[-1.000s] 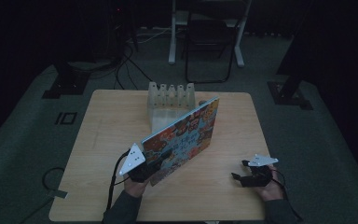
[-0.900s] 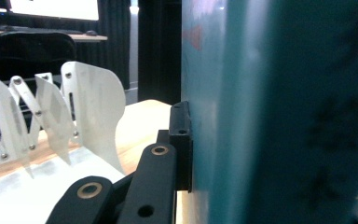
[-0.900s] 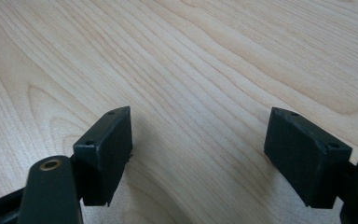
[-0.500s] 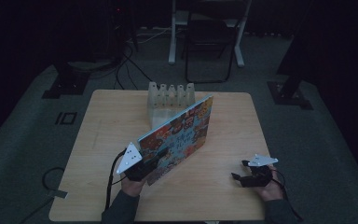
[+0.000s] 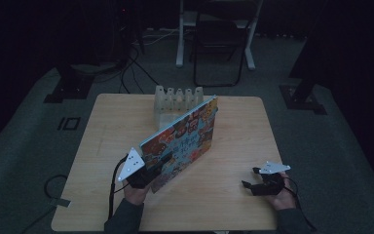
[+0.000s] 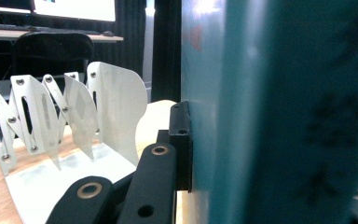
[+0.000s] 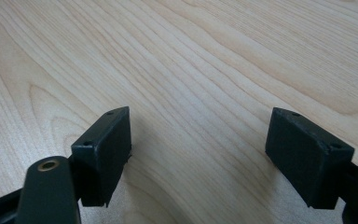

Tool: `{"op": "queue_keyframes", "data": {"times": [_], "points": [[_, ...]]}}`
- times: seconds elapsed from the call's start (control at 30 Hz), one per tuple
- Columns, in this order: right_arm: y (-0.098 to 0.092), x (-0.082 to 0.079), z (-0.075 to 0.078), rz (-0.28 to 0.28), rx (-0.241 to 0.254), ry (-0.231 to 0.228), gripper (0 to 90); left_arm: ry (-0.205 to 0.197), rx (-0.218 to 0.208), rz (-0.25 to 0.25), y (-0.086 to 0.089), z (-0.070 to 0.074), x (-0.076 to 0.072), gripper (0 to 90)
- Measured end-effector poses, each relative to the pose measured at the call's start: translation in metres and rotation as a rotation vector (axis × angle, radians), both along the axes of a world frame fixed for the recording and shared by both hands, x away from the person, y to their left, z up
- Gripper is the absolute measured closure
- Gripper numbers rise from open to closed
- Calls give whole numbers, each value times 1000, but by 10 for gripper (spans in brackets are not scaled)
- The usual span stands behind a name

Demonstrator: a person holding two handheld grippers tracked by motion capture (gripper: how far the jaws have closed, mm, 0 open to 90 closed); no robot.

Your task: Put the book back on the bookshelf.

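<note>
Tilted slightly nearer the white slotted metal rack (image 5: 177,101), the colourful flat picture book (image 5: 180,141) remained clamped, unslotted, in the left gripper (image 5: 148,175); the right gripper (image 5: 253,184) lay open.

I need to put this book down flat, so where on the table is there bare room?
Bare wood lies along the table's left side, left of the book, and between the book and the right gripper. The far right corner is bare too. It's crowded at the far middle, where the white rack stands behind the book.
</note>
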State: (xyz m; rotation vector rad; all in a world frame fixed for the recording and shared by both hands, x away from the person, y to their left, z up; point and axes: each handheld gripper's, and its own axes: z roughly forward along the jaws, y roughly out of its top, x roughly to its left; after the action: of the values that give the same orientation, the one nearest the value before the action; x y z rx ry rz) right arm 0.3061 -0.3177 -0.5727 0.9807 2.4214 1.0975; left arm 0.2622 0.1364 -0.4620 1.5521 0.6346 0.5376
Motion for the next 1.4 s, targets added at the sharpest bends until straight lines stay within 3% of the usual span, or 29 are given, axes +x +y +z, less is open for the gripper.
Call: {"op": "queue_keyframes", "data": {"times": [0.37, 1.4], "points": [[0, 0, 0, -1, 0, 0, 219, 0, -10, 12, 3, 2, 0, 812], [0, 0, 0, 0, 0, 0, 219, -4, -8, 119, 17, 5, 1, 812]]}}
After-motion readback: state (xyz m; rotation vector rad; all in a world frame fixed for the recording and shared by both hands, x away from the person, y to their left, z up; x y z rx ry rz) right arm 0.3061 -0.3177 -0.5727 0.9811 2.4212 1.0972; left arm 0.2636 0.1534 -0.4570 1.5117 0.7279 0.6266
